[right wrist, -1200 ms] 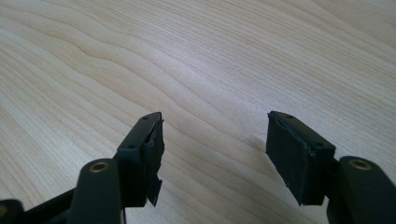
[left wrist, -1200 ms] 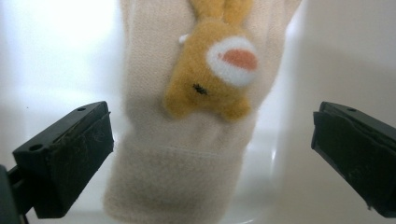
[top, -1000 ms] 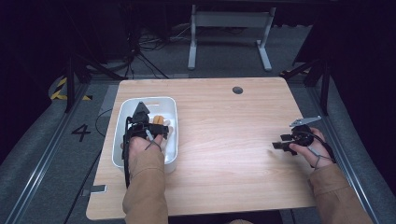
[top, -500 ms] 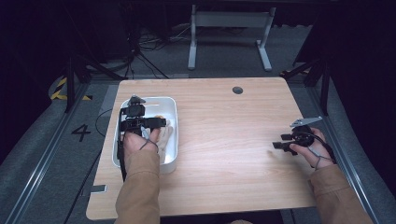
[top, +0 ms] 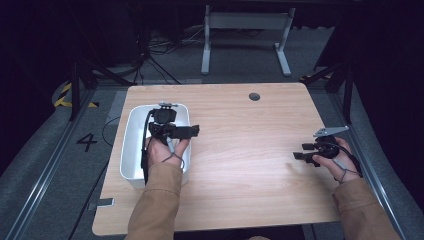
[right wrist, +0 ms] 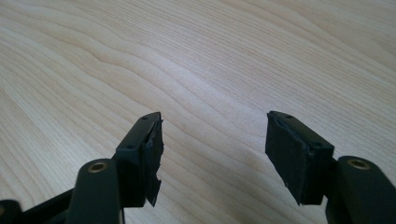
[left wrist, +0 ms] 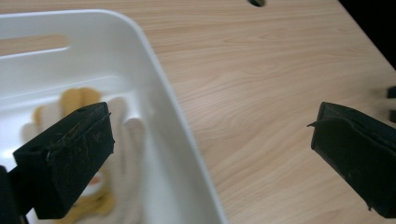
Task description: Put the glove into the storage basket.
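The left gripper (top: 172, 131) hangs over the right rim of the white bin (top: 131, 150) at the bench's (top: 240, 150) left side, jaws spread wide and empty. In the left gripper view one jaw sits above the bin, the other above bare wood. A white and yellow glove (left wrist: 123, 154) lies inside the bin. The right gripper (top: 306, 151) rests low near the bench's right edge, jaws apart, holding nothing.

table (top: 240, 130): matt wood | bin (left wrist: 177, 140): glossy white plastic (smooth) | gloves (left wrist: 123, 154): cloth
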### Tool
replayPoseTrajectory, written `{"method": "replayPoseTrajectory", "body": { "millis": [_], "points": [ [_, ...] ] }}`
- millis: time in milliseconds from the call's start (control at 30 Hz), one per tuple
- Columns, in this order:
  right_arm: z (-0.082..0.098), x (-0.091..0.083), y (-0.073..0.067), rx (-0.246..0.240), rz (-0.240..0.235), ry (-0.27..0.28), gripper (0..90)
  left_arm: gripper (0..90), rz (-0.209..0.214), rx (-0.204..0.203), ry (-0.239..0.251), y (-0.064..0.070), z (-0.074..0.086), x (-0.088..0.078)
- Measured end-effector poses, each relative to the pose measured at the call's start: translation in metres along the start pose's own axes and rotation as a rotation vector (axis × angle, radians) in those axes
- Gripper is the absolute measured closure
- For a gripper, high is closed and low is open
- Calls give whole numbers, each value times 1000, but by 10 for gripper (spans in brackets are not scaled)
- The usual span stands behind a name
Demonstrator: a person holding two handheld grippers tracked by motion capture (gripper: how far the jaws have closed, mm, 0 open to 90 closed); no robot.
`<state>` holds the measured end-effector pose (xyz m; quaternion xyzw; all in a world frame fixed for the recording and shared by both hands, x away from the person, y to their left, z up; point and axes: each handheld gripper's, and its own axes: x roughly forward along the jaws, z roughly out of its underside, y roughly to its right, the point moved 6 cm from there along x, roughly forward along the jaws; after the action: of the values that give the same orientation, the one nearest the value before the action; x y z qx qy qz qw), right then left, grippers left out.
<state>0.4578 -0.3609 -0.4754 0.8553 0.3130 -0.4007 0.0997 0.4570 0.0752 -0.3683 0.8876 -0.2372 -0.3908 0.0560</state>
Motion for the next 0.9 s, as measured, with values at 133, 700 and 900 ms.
{"method": "replayPoseTrajectory", "body": {
  "millis": [133, 700, 900],
  "points": [
    [0, -3, 0, 0, -8, 14, 377, 0, 80, 72, 21, 28, -2, 2],
    [-3, -9, -2, 4, -39, 42, 380, 0, 355, 343, 73, 102, 6, 10],
    [-3, -10, -2, 0, -49, 51, 386, 0, 395, 414, 74, 109, 14, 16]
  ]
}}
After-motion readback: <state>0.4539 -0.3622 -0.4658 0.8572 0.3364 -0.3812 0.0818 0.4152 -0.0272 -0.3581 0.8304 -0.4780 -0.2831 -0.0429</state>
